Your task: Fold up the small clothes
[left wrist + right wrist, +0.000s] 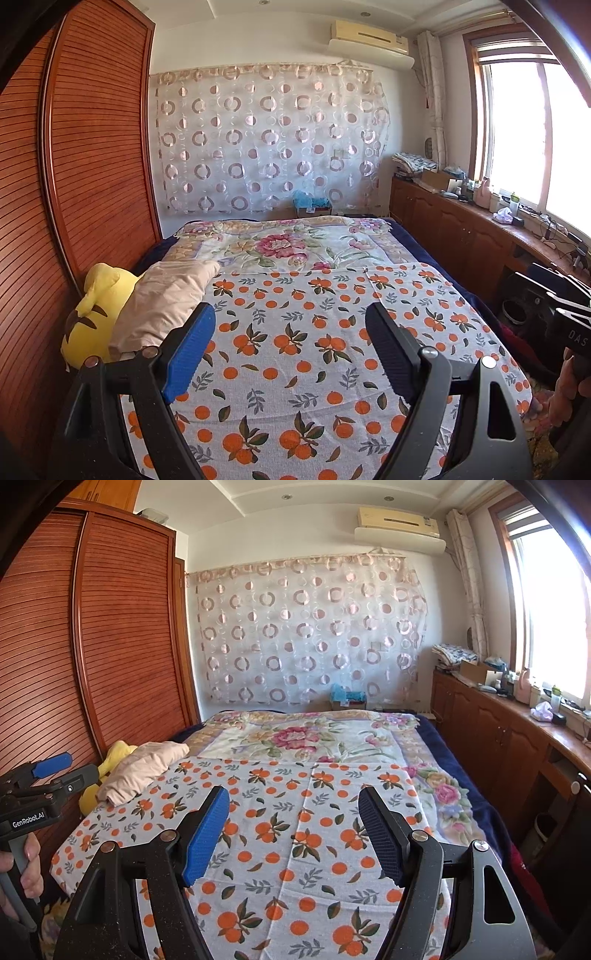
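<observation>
Here, two claws hover over one bed, seen from a camera on each. One beige garment lies crumpled at the bed's left edge, resting partly on one yellow plush toy and partly on the orange-print sheet. That sheet covers the near part of the bed; one floral blanket covers the far part.

The left claw stands wide open, holding nothing. Its left pad, blue, overlaps the near corner of the garment in this view; whether it touches the cloth cannot be told. The right claw is also wide open and empty, with only the printed sheet seen between its two pads. Each claw appears at the edge of the other's view, gripped by a hand.

One louvred wooden wardrobe stands against the bed's left side. One sheer curtain with ring patterns hangs on the far wall beneath one air conditioner. To the right, one low wooden cabinet runs under the window, its top crowded with boxes, bottles and folded fabric. Nothing lies between the claws and the garment.
</observation>
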